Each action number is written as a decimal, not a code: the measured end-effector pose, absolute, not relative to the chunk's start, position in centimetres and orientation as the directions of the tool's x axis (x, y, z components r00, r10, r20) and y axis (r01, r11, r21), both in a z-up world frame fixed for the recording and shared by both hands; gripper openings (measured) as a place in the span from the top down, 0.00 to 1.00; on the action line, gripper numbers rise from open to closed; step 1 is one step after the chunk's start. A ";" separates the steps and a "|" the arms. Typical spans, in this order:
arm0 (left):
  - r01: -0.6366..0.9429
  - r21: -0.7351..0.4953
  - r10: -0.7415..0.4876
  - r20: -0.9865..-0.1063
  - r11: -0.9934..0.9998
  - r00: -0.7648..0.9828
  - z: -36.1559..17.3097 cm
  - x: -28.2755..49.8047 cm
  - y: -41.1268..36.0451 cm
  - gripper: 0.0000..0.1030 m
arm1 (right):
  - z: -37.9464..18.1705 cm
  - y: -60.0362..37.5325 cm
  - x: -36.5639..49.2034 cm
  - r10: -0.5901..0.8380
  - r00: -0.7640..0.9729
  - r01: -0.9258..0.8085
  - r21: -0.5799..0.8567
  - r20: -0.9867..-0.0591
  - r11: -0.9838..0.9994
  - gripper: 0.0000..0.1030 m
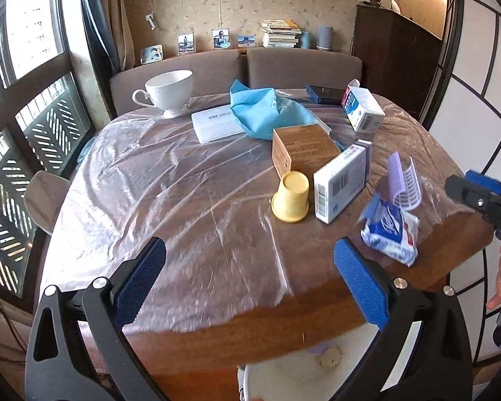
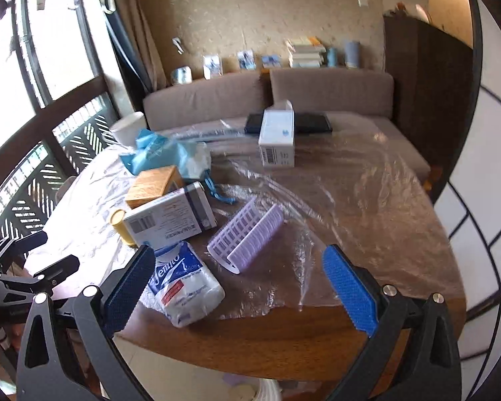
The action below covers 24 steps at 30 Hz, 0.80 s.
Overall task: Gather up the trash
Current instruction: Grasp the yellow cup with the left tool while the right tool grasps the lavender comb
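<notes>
On a wooden table under clear plastic film lie an upturned yellow paper cup, a brown box, a white carton, a blue-white tissue pack, a purple hair roller, a crumpled blue bag and a second white carton. My left gripper is open and empty over the near table edge. My right gripper is open and empty, with the tissue pack by its left finger and the roller just ahead. It also shows at the right edge of the left wrist view.
A white teacup and a flat white case stand at the far left. A dark phone lies at the back. A white bin sits below the table's near edge. Sofa cushions stand behind the table.
</notes>
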<state>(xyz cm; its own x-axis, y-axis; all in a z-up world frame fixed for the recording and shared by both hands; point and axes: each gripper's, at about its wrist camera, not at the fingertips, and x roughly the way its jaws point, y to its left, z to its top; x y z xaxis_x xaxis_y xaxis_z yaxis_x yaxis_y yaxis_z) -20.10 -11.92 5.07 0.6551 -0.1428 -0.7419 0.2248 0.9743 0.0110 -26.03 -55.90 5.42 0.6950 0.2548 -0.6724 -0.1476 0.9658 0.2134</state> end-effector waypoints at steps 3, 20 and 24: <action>0.221 0.011 -0.141 -0.742 0.975 0.656 5.0 -19.1 -12.1 0.02 | 5.2 -55.3 -24.7 0.226 0.668 -0.147 0.173 -0.709 0.974 0.04; 0.312 0.042 -0.169 -0.768 0.949 0.617 3.5 -15.0 -13.3 0.02 | 2.3 -53.7 -20.9 0.112 0.608 -0.049 0.103 -0.786 0.993 0.17; 0.345 0.042 -0.185 -0.780 0.938 0.598 2.9 -14.5 -13.5 0.02 | 1.7 -53.7 -20.5 0.117 0.598 -0.033 0.122 -0.793 0.992 0.18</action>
<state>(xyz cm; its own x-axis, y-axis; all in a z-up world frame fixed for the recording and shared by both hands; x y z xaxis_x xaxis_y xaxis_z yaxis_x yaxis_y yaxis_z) -14.47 -13.47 2.93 0.5979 -0.1850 -0.7799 0.3453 0.9375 0.0423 -20.54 -53.72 1.69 0.5980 0.1169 -0.7930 -0.0325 0.9920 0.1217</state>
